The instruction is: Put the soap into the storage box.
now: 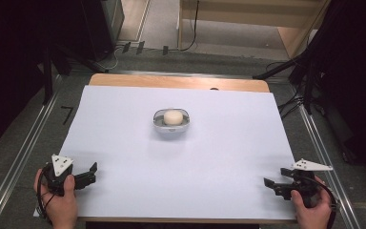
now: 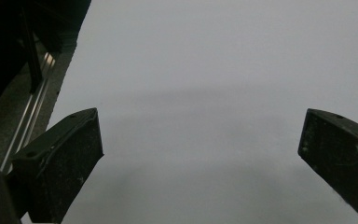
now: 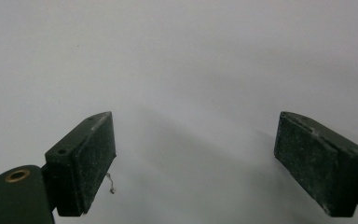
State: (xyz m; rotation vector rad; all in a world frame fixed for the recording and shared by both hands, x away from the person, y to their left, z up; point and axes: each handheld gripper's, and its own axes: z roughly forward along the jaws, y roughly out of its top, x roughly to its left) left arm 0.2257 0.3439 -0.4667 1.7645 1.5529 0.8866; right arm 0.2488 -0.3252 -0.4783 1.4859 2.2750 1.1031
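Under both sets of fingers spreads a wide white sheet [image 1: 171,162] that covers the wooden tabletop [image 1: 178,82]. Far ahead of the fingers, near the middle of that sheet, sits a small grey oval dish [image 1: 171,127], and inside it lies a round cream-coloured puck-shaped piece [image 1: 172,117]. Both are well apart from either gripper. At the near left corner, the black left gripper [image 1: 94,172] is held in a hand [image 1: 62,202], its fingers [image 2: 63,158] spread wide with nothing between them but bare sheet. At the near right corner, the black right gripper [image 1: 272,185] is likewise held with fingers [image 3: 86,161] wide apart and empty.
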